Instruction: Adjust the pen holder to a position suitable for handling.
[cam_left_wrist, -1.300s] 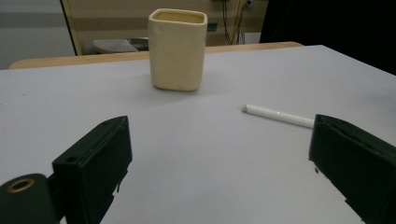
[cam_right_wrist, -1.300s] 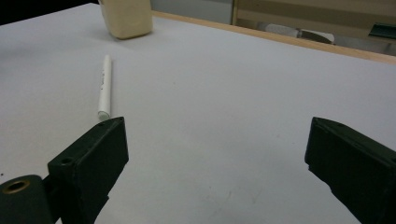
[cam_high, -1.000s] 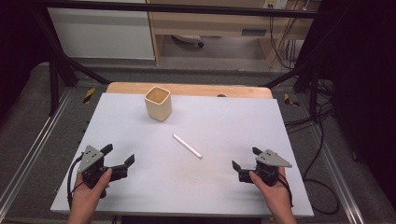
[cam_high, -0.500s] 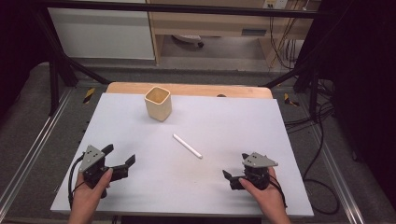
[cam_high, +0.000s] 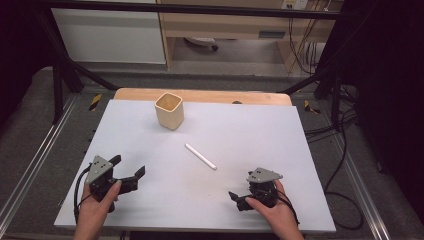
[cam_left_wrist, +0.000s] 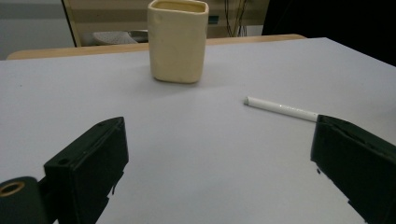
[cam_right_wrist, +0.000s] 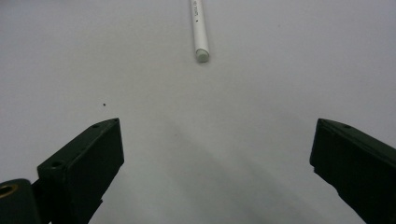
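Note:
A thin white pen (cam_high: 200, 156) lies flat near the middle of the white tabletop (cam_high: 260, 130). Behind it, to the left, stands a cream square cup (cam_high: 169, 111), upright. My left gripper (cam_high: 128, 166) rests open at the front left and faces the cup (cam_left_wrist: 177, 41) and the pen (cam_left_wrist: 280, 108), with nothing between its jaws. My right gripper (cam_high: 240, 188) is open at the front right, tipped down at the table. The near end of the pen (cam_right_wrist: 200, 28) lies just ahead of its gap, apart from both jaws.
A wooden strip (cam_high: 200, 95) runs along the tabletop's far edge. Metal rails (cam_high: 30, 165) flank the table on grey floor, and cables (cam_high: 340, 135) hang at the right. A cabinet (cam_high: 110, 35) stands beyond the table.
The right gripper has moved left and a little nearer the front edge, now pointing down towards the pen's near end. The left gripper, cup and pen have stayed put.

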